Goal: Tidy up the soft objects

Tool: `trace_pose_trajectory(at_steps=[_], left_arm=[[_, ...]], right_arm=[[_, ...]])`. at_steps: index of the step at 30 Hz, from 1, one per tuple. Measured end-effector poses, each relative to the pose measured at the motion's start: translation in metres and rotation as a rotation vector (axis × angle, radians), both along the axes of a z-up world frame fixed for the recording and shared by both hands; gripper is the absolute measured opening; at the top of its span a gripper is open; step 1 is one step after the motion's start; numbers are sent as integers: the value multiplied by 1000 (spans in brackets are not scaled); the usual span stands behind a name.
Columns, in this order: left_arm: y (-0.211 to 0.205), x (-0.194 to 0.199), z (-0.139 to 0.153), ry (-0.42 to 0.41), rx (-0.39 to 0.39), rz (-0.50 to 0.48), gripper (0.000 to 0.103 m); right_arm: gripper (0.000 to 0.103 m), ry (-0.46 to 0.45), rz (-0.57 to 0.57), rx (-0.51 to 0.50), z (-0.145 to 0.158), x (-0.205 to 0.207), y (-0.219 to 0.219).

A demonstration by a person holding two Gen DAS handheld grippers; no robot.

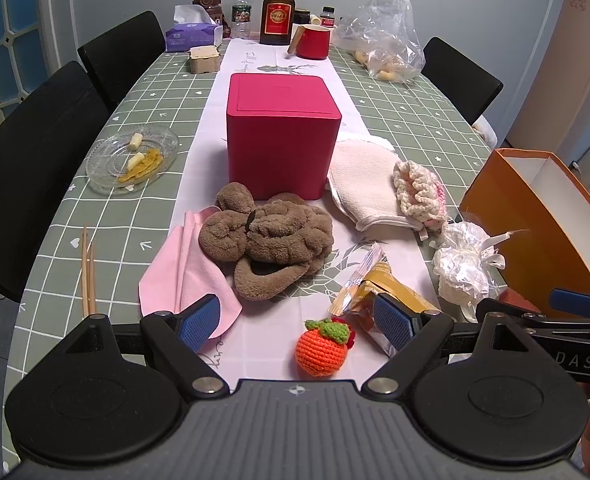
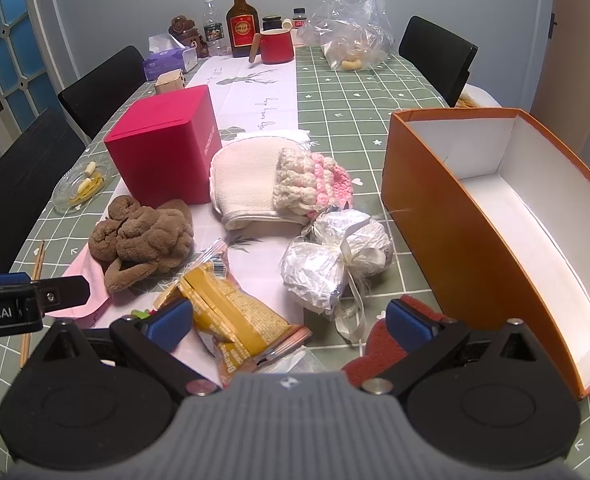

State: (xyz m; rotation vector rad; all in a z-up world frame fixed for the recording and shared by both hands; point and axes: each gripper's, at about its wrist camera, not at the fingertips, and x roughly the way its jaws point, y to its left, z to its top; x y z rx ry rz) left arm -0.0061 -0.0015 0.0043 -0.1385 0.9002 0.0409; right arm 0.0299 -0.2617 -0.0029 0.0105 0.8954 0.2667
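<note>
A brown fluffy towel (image 1: 267, 236) (image 2: 143, 236) lies bunched on a pink cloth (image 1: 183, 272), just in front of a red box (image 1: 281, 136) (image 2: 167, 148). To the right lie a cream washcloth (image 1: 363, 180) (image 2: 243, 184), a pink-and-cream crocheted piece (image 1: 419, 192) (image 2: 315, 180) and a white crinkly bundle (image 1: 461, 268) (image 2: 331, 264). A crocheted orange (image 1: 321, 350) sits between the fingers of my open left gripper (image 1: 295, 322). My right gripper (image 2: 289, 320) is open above a yellow snack packet (image 2: 235, 312) (image 1: 375, 292). An orange cardboard box (image 2: 495, 232) (image 1: 543, 232) stands open and empty at right.
A red felt piece (image 2: 379, 352) lies under the right gripper. A glass dish (image 1: 131, 160) and wooden skewers (image 1: 89, 276) lie at left. Bottles (image 1: 277, 10), a red mug (image 1: 313, 42), a tissue box (image 1: 193, 34) and a plastic bag (image 1: 383, 36) crowd the far end. Black chairs (image 1: 35, 152) flank the table.
</note>
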Motion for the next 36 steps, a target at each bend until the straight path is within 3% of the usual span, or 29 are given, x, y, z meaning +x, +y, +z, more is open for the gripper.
trace_pose_trajectory(at_steps=[36], left_arm=[[-3,0,-1,1,2,-2,101]], right_arm=[[100,0,-1,1,0,0,-1]])
